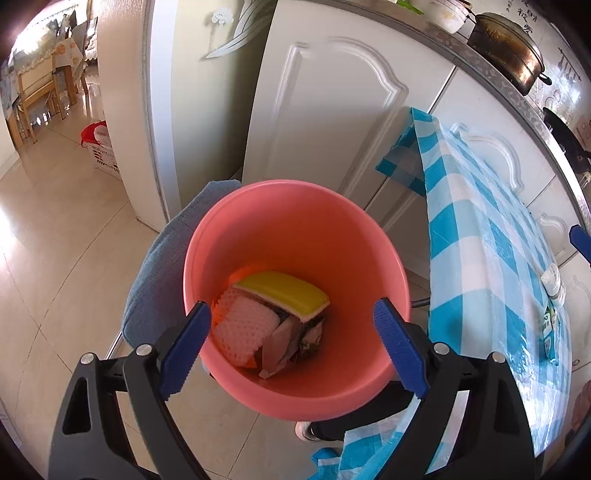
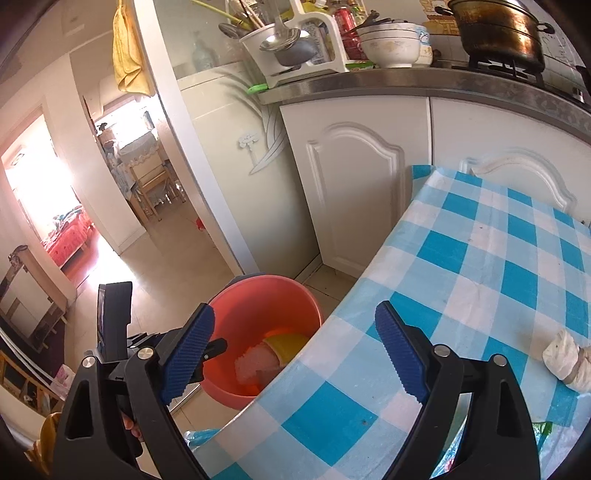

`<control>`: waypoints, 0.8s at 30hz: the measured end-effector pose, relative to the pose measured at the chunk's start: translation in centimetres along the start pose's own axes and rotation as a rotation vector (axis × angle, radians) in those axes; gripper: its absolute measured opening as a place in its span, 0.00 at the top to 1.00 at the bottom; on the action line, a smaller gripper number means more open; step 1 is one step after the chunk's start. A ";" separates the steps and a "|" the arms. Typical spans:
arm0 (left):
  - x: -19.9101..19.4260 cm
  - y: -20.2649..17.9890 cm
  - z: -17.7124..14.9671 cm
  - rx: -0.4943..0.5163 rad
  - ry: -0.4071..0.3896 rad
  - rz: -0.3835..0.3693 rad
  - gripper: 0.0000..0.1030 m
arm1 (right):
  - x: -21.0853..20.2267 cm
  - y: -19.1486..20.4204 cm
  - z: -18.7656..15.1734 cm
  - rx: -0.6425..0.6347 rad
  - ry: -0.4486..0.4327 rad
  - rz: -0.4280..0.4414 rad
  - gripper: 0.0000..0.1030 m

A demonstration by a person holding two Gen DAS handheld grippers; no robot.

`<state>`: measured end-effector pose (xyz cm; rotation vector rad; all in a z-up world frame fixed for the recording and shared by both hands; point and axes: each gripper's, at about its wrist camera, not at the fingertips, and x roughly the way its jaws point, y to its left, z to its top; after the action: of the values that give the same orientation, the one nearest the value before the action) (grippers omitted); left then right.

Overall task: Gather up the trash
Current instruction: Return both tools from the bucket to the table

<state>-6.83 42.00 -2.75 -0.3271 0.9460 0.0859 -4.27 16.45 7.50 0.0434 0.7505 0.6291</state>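
A pink bucket [image 1: 295, 229] stands on the floor beside the table; it also shows in the right wrist view [image 2: 258, 299]. Inside lie a yellow sponge [image 1: 288, 291], a white foam net [image 1: 243, 328] and crumpled wrappers [image 1: 295, 339]. My left gripper [image 1: 291, 343] is open and empty, held right above the bucket's mouth. My right gripper [image 2: 295, 350] is open and empty over the table's left edge. A crumpled white paper wad [image 2: 565, 358] lies on the blue checked tablecloth [image 2: 480, 258] to the right of my right gripper. A small carton [image 1: 550, 328] lies on the cloth in the left wrist view.
White kitchen cabinets [image 2: 354, 192] stand behind the table, under a counter with a brass pot [image 2: 498, 33], bowls [image 2: 391, 44] and utensils. A blue towel [image 1: 162, 266] lies left of the bucket. A doorway [image 1: 48, 92] opens onto a room with chairs.
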 end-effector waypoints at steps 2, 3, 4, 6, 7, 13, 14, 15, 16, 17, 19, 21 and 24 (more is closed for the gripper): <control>-0.3 -0.5 -0.2 0.003 0.001 -0.008 0.13 | -0.6 -0.7 -0.4 0.021 -0.005 -0.009 0.14; -0.6 -0.8 -0.3 0.008 -0.001 -0.011 0.13 | -1.0 -1.1 -0.7 0.034 -0.011 -0.005 0.14; -0.8 -1.1 -0.4 0.012 -0.005 -0.014 0.13 | -1.3 -1.5 -1.0 0.045 -0.017 0.001 0.14; -1.3 -1.8 -0.5 0.018 -0.010 -0.027 0.13 | -2.1 -2.2 -1.5 0.064 -0.030 0.001 0.14; -1.5 -2.1 -0.5 0.022 -0.011 -0.033 0.13 | -2.4 -2.5 -1.8 0.072 -0.038 0.003 0.14; -2.6 -4.7 -0.9 0.069 -0.019 -0.059 0.13 | -4.1 -4.1 -3.1 0.116 -0.073 0.007 0.14; -2.7 -5.0 -1.0 0.074 -0.020 -0.063 0.13 | -4.4 -4.3 -3.2 0.122 -0.077 0.010 0.13; -2.9 -5.4 -1.0 0.081 -0.022 -0.069 0.13 | -4.6 -4.5 -3.4 0.127 -0.080 0.007 0.11; -3.1 -5.8 -1.1 0.087 -0.024 -0.074 0.13 | -4.9 -4.7 -3.5 0.131 -0.088 0.003 0.09; -3.3 -6.2 -1.1 0.092 -0.026 -0.078 0.13 | -5.1 -5.0 -3.6 0.136 -0.093 0.003 0.09; -3.7 -7.0 -1.3 0.105 -0.029 -0.086 0.13 | -5.6 -5.5 -3.9 0.149 -0.101 0.015 0.09; -4.1 -7.8 -1.4 0.112 -0.031 -0.093 0.13 | -6.1 -6.1 -4.1 0.167 -0.112 0.020 0.09; -4.6 -8.9 -1.7 0.121 -0.031 -0.106 0.13 | -7.0 -7.1 -4.5 0.186 -0.129 0.028 0.09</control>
<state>-8.97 33.32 2.15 -0.2625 0.8979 -0.0627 -7.43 6.05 6.72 0.2635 0.6823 0.5760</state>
